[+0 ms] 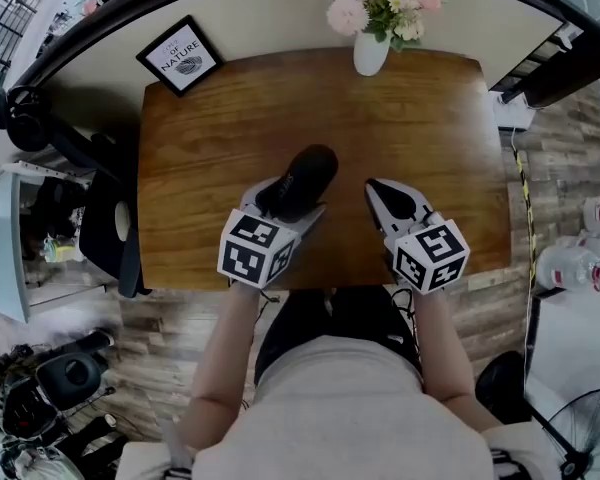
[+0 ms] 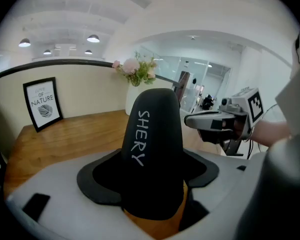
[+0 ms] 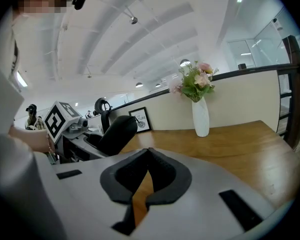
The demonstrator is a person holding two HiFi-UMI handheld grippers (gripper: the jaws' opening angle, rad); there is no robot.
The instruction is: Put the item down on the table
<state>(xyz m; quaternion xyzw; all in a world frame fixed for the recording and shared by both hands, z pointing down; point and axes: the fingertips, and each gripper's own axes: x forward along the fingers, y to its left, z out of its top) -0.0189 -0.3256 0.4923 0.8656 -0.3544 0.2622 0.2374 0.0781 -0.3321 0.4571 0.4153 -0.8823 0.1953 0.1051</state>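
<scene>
Item: black oblong case (image 1: 308, 173), matte, with white SHERY lettering; at centre of the head view, over the brown wooden desk (image 1: 420, 118). Near end clamped, far end jutting forward and upward.
Left gripper: grey left gripper (image 1: 285, 208) with black pads. Fingers spread wide yet pressed on both flanks of the case, per the left gripper view. Wide stance attributed to the girth of the case, not to any release.
Grip rationale: hold taken at one end, leaving the long free end clear to meet the desk first. Judged suitable for laying the case flat.
Desk contact: none confirmed. At left of the right gripper view, case tilted up and apparently clear of the wood. Judged not yet set down.
Right gripper: right gripper (image 1: 375, 190) just right of centre in the head view, beside the case but apart from it. Fingers closed together with nothing between them; only a sliver of desk visible through the lower slit. Judged idle, held aside to leave the landing spot free.
Surroundings: white vase of pink flowers (image 1: 371, 52) at top centre and black-framed print (image 1: 179, 54) at upper left, both at the far edge and well apart from the case. No obstruction noted.
Stage: approach to placement; release outstanding.
Risk: rounded case liable to roll or slide if freed while tilted. Lowering until flat advised before parting the fingers.
</scene>
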